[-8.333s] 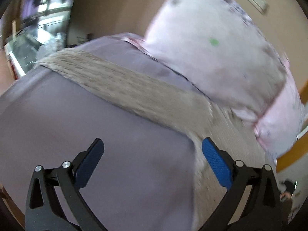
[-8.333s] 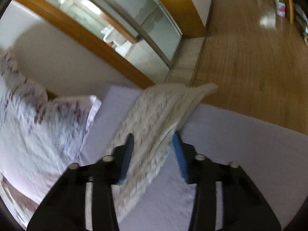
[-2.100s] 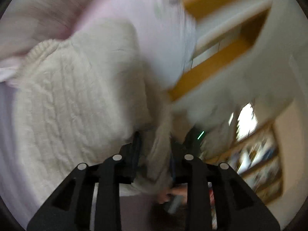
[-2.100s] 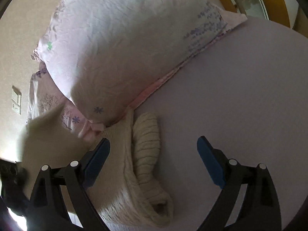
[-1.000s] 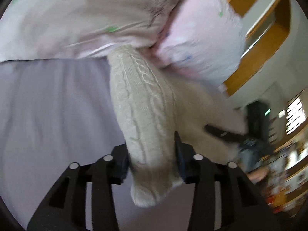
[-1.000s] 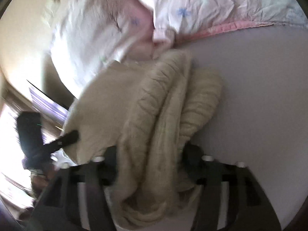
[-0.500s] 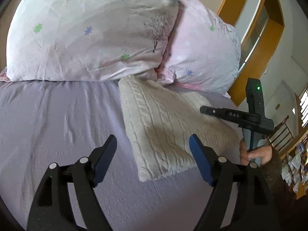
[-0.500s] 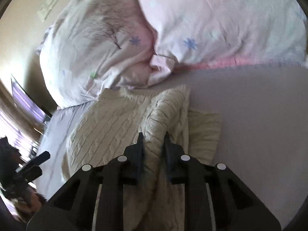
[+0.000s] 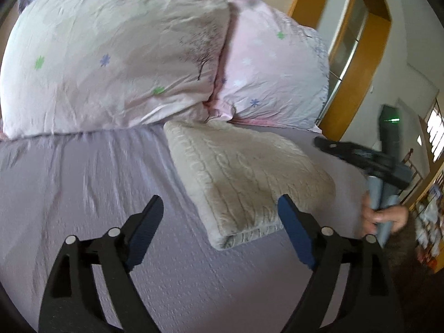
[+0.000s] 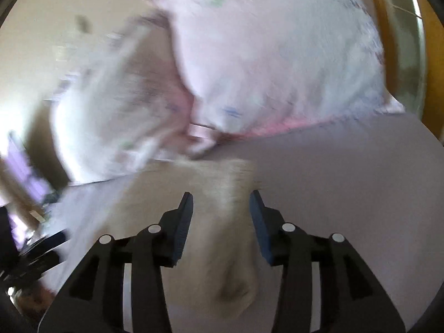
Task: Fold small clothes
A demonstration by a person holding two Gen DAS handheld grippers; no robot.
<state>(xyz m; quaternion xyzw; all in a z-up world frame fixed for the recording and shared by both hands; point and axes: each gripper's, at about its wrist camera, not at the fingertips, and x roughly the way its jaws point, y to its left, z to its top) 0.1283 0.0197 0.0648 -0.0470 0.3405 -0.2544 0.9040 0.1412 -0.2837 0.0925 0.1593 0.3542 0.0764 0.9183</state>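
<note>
A cream cable-knit sweater (image 9: 244, 177) lies folded in a thick rectangle on the lilac bed sheet (image 9: 83, 183), its far end against the pillows. My left gripper (image 9: 219, 222) is open and empty, just in front of the sweater's near edge. The right gripper shows in the left wrist view (image 9: 358, 155) at the sweater's right side, held by a hand. In the blurred right wrist view the right gripper (image 10: 221, 216) is open, with the sweater (image 10: 222, 238) lying below and between its fingers, not gripped.
Two pink-white patterned pillows (image 9: 116, 55) (image 9: 272, 72) stand at the head of the bed behind the sweater. A wooden-framed glass door (image 9: 349, 55) is at the right, past the bed edge. Lilac sheet stretches left and toward me.
My right gripper has opened and let go of the sweater fold it held half a second ago. My left gripper stays open and has drifted slightly closer. The sweater now rests flat.
</note>
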